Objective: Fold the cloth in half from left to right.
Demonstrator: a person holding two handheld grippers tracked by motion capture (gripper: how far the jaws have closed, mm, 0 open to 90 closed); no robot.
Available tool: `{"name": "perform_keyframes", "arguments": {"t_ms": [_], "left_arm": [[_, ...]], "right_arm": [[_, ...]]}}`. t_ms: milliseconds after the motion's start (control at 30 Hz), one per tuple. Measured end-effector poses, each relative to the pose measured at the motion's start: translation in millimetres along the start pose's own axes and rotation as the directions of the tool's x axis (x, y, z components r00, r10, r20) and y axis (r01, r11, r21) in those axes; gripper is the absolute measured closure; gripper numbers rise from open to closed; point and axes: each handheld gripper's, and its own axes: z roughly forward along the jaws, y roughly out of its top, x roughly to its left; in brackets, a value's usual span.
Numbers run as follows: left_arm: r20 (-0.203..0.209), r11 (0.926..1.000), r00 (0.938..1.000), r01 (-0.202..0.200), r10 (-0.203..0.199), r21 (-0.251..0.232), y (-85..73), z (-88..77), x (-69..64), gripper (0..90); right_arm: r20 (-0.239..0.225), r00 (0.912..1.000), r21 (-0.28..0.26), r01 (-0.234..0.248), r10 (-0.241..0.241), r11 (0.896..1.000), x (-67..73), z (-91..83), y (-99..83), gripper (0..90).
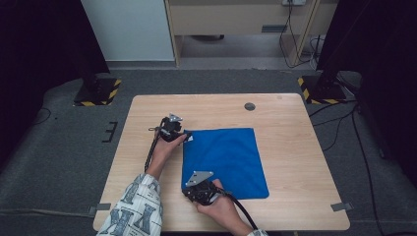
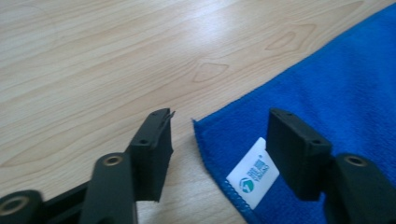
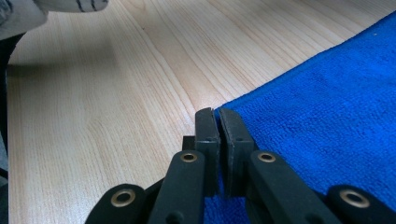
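Observation:
A blue cloth (image 1: 226, 160) lies flat on the wooden table (image 1: 290, 118). My left gripper (image 1: 187, 137) is at the cloth's far left corner. In the left gripper view, my left gripper (image 2: 219, 121) is open and straddles that corner of the cloth (image 2: 336, 84). One jaw stands over bare wood, the other over the cloth beside a white label (image 2: 254, 172). My right gripper (image 1: 187, 191) is at the near left corner. In the right gripper view, my right gripper (image 3: 218, 114) has its jaws pressed together on the edge of the cloth (image 3: 327, 116).
A round grey grommet (image 1: 250, 106) sits in the table near its far edge. Two stand bases with yellow-black tape (image 1: 98, 92) (image 1: 319, 91) flank the table on the floor. A patterned sleeve (image 1: 135, 206) crosses the near left part of the table.

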Motion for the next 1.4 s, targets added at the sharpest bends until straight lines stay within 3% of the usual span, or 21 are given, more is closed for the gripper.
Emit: {"name": "perform_keyframes", "arguments": {"t_ms": [233, 500, 733, 800, 1000, 1167, 1400], "left_arm": [[-0.011, 0.9999, 0.9999, 0.01, -0.01, -0.009, -0.8, 0.2, 3.5, 49.9], [-0.021, 0.9999, 0.9997, 0.013, -0.013, 0.007, -0.1, 5.7, 5.9, 45.7], [-0.027, 0.9995, 0.9996, 0.013, -0.012, 0.027, 1.6, 12.0, 4.4, 49.3], [-0.026, 0.9992, 0.9993, 0.029, -0.028, 0.028, 2.1, 13.0, 4.8, 53.2], [-0.009, 0.9988, 0.9999, 0.013, -0.013, 0.048, 2.9, 15.3, 2.7, 65.9], [0.038, 0.9989, 0.9987, 0.033, -0.034, 0.033, 5.8, 11.9, 2.1, 87.6], [0.04, 0.9993, 0.9985, 0.037, -0.037, -0.005, 13.7, -2.7, 2.1, 89.1]], "right_arm": [[0.001, 1.0, -0.003, 0.0, 0.0, 1.0, -1.0, -0.8, -0.6, 87.3], [0.005, 1.0, 0.003, 0.0, 0.0, 1.0, 0.0, 1.5, -1.3, 87.1], [0.004, 1.0, -0.007, -0.007, 0.007, 1.0, -1.1, -0.5, -1.6, 87.1], [0.004, 1.0, -0.006, -0.007, 0.007, 1.0, -0.5, -0.3, -2.0, 87.1], [0.004, 0.9999, -0.014, -0.011, 0.011, 1.0, -0.1, -2.1, -1.5, 87.1], [0.004, 0.9999, -0.022, -0.011, 0.011, 1.0, 0.0, -3.4, -1.3, 87.1], [0.019, 0.9998, -0.035, -0.01, 0.011, 0.999, 2.4, -7.1, 0.8, 87.1]]}}
